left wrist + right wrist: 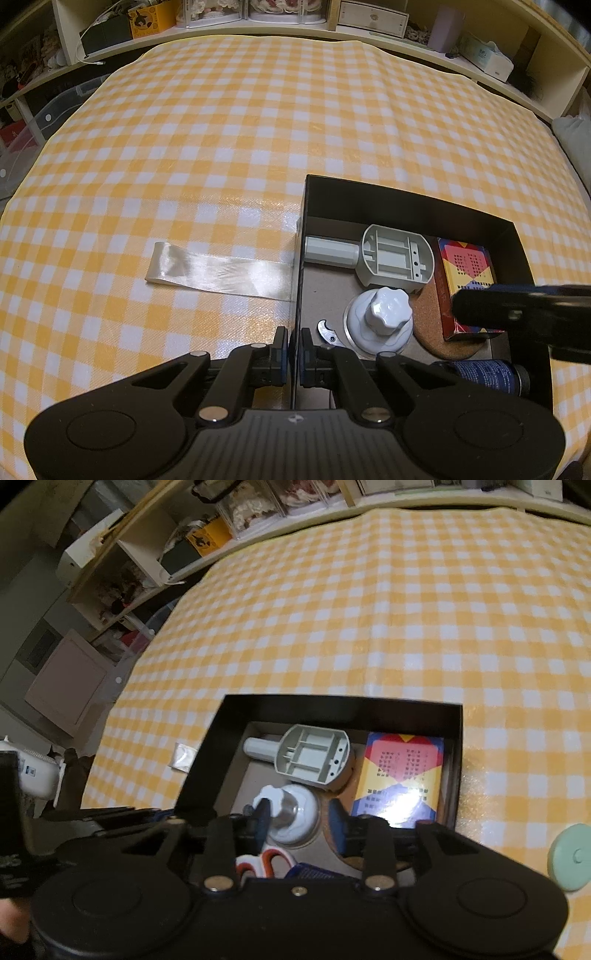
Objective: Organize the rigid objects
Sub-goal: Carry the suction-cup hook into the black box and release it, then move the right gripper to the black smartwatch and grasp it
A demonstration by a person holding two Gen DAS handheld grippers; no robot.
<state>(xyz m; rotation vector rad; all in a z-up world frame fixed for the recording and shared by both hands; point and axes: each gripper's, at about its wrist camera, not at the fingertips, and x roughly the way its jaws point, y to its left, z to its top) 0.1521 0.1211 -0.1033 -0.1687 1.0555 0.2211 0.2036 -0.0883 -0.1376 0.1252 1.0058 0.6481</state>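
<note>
A yellow-and-white checked cloth [229, 140] covers the whole surface, with cluttered shelves [369, 22] behind it. A black box [332, 707] sits on the cloth, holding a grey plastic part [314, 758], a colourful carton [400, 775], a cork coaster [432, 317], a white knobbed suction cup [295, 812], orange-handled scissors [271, 860] and a dark blue can [484, 374]. A satin ribbon [221, 271] trails from its left wall. The left gripper [294, 345] has its jaws pinched on that wall. The right gripper [299, 819] hangs over the suction cup, jaws partly open and holding nothing. A mint disc [570, 856] lies outside the box.
</note>
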